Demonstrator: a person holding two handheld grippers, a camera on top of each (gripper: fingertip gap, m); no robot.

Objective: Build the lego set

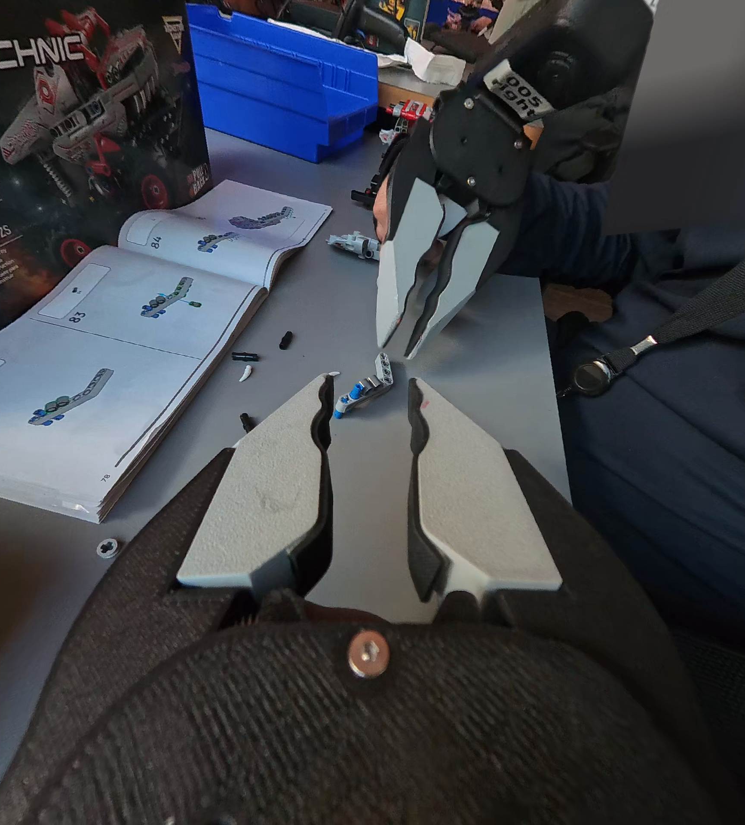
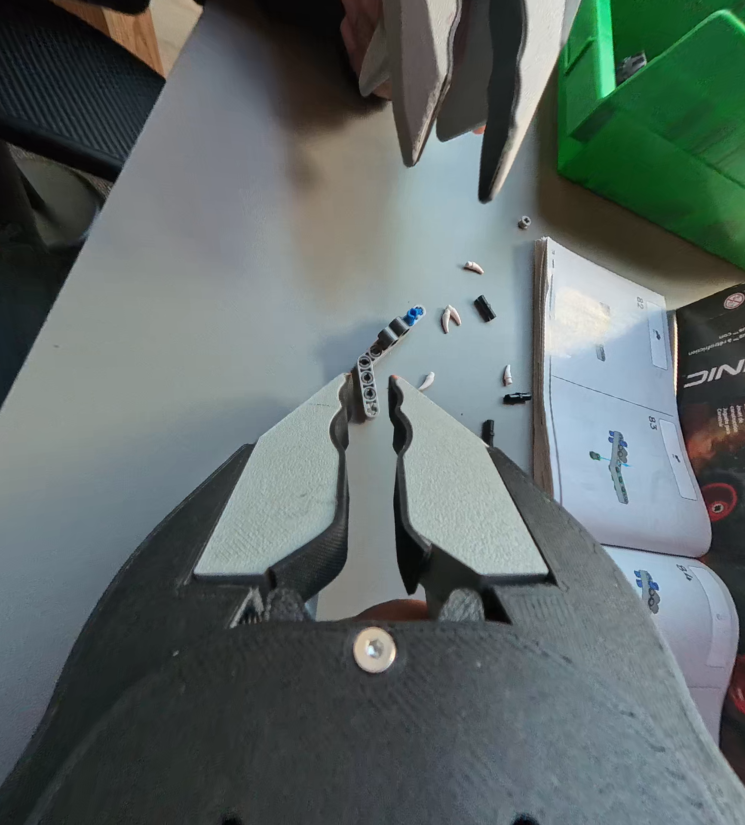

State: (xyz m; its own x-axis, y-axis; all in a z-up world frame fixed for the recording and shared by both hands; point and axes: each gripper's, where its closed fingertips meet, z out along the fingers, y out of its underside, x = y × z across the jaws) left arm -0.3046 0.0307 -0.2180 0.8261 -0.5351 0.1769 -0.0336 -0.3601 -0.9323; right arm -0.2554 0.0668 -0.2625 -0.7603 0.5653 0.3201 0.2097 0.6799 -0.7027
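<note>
Two hand-held grippers, my left (image 1: 368,384) and right (image 2: 368,384), gape empty around the bent grey beam (image 2: 372,379) lying on the tabletop (image 2: 209,312); careless pinching could flick it away.

Both tools share grey fingers (image 1: 267,482) with wavy black pads, textured black bodies, one silver screw (image 1: 368,654).

R claw (image 2: 368,385) agape astride beam (image 2: 368,383)

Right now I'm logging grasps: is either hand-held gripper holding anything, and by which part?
Nothing held. Both are open; the grey beam lies on the table.
</note>
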